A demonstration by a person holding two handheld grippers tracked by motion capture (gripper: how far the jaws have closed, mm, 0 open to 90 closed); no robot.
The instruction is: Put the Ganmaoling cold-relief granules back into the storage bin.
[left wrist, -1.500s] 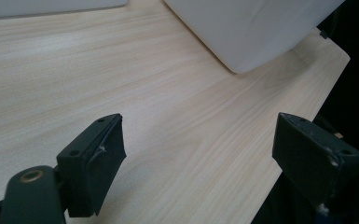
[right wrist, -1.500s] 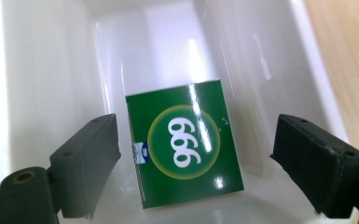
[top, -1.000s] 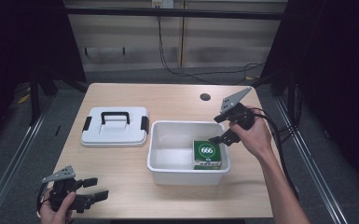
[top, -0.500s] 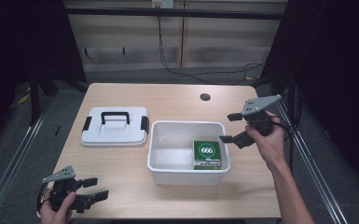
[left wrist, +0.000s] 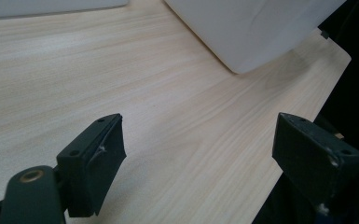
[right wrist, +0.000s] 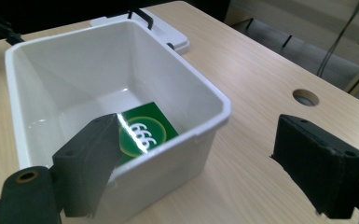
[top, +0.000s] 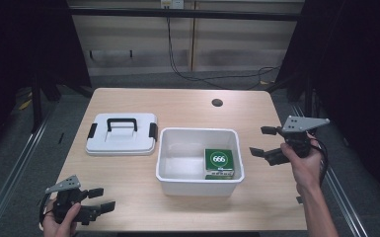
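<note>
Glossy green box [top: 219,162] inside smooth white rectangular tub [top: 197,185]

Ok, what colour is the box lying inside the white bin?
Green, with a white-ringed 666 on top; the box shows best in the high view.

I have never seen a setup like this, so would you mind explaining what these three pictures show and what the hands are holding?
There is no robot here: a person stands at a light wooden table and holds a hand-held black tool in each hand. The high view looks down from above the table. The left gripper is at the near left corner, and the right gripper hovers just right of the white plastic tub.

The other two pictures come from small cameras riding on each tool, looking along its two black fingers. Both tools are open and hold nothing.

Inside the tub lies a green box marked 666. Left of the tub rests the white lid with a black handle.
</note>
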